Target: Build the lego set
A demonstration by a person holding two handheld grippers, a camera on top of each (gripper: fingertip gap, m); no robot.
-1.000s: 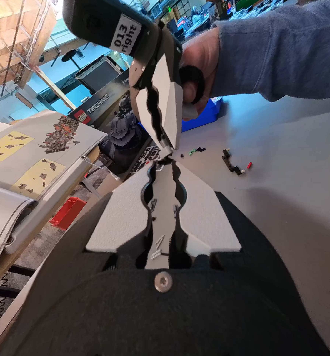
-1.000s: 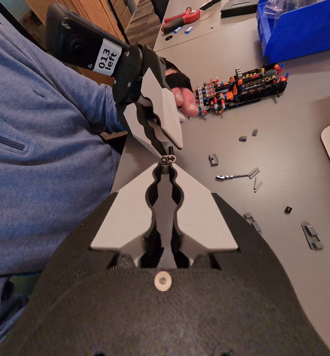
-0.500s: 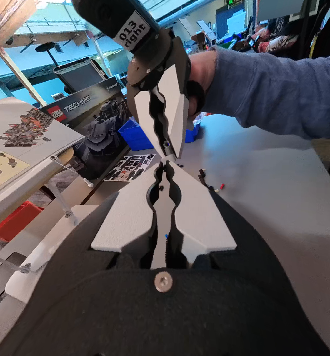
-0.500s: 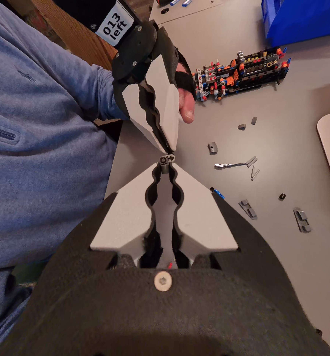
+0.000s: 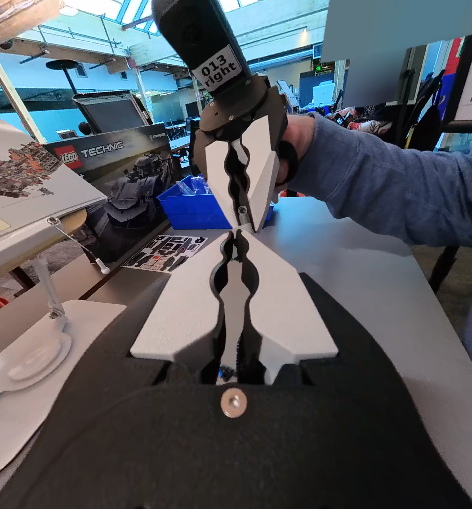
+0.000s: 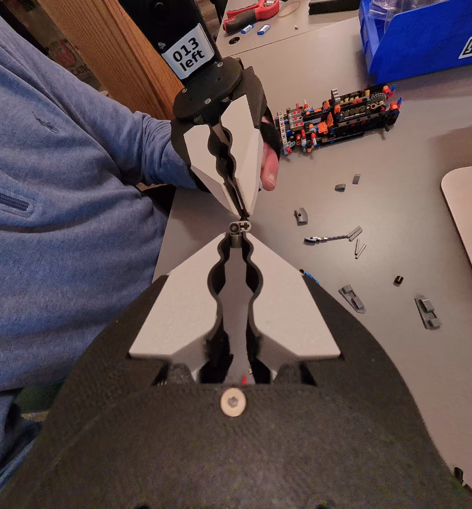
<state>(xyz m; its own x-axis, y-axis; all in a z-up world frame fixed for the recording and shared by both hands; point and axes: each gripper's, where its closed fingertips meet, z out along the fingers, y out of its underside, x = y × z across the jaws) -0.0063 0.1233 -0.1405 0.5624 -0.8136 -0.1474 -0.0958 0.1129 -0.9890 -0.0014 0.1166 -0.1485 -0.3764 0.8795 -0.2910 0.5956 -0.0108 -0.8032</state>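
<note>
The right gripper [image 6: 236,234] pinches a small grey connector piece [image 6: 239,227] at its tips, held above the table [image 6: 394,220]. The left gripper [image 5: 235,234] meets it tip to tip, jaws pressed together. Behind on the table lies the half-built model [image 6: 339,118], with loose grey parts [image 6: 350,298] nearby.

Two tools [image 6: 239,234] [image 5: 236,234] — one blue bin [image 6: 422,41], one built chassis [image 6: 336,118].
</note>
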